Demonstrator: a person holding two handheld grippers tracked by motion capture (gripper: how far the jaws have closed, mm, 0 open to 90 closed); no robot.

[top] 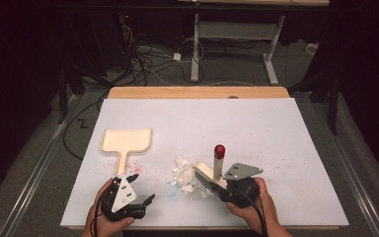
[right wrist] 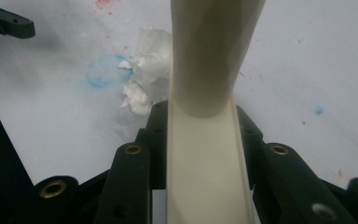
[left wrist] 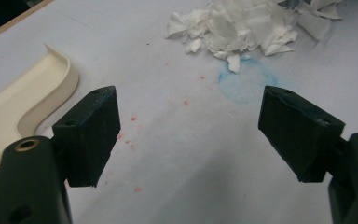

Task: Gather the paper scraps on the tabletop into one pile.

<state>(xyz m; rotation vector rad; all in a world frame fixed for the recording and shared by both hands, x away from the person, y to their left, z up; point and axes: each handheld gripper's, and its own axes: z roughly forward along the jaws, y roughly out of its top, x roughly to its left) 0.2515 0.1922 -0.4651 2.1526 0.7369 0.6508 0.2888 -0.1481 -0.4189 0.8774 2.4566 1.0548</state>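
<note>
right gripper (top: 216, 183) clamped on cream brush (top: 210, 174) (red-tipped handle upright), bristles at the right edge of the paper scraps (top: 185, 176) | left gripper (top: 137, 188) jaws wide apart, nothing between; near left of scraps | dustpan (top: 127, 141) lay flat on table (top: 256, 128), far left of pile

A blue ring stain (left wrist: 246, 84) is showing on the white table sheet (top: 256, 123), with red specks (left wrist: 133, 119) lying near it.
</note>
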